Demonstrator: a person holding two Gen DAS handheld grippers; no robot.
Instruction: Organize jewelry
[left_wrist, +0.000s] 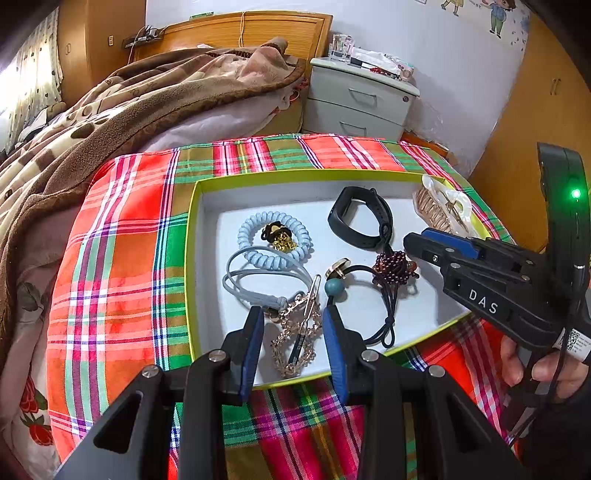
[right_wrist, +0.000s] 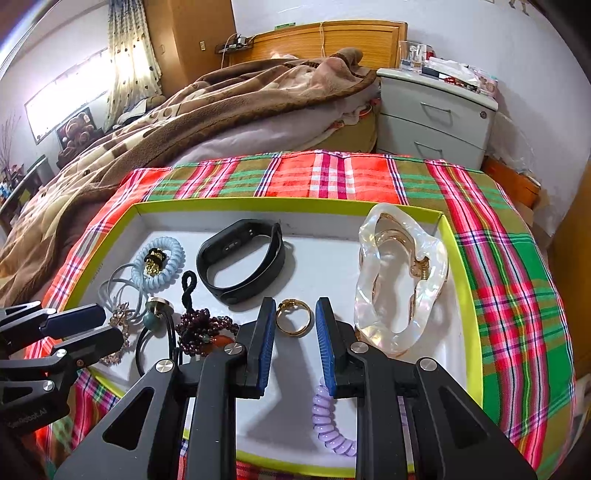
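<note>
Right wrist view: the right gripper hung apart around a gold ring in the tray.
Left gripper, also apart, flanked a chain in that tray.

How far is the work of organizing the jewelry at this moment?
Looks done: all pieces already lie inside the green-rimmed tray, but mixed, with the gold chain and hair ties tangled at one side. In hand: nothing; the left gripper is open over the chain, and the right gripper is open around the gold ring. Left: any sorting or separating.
</note>
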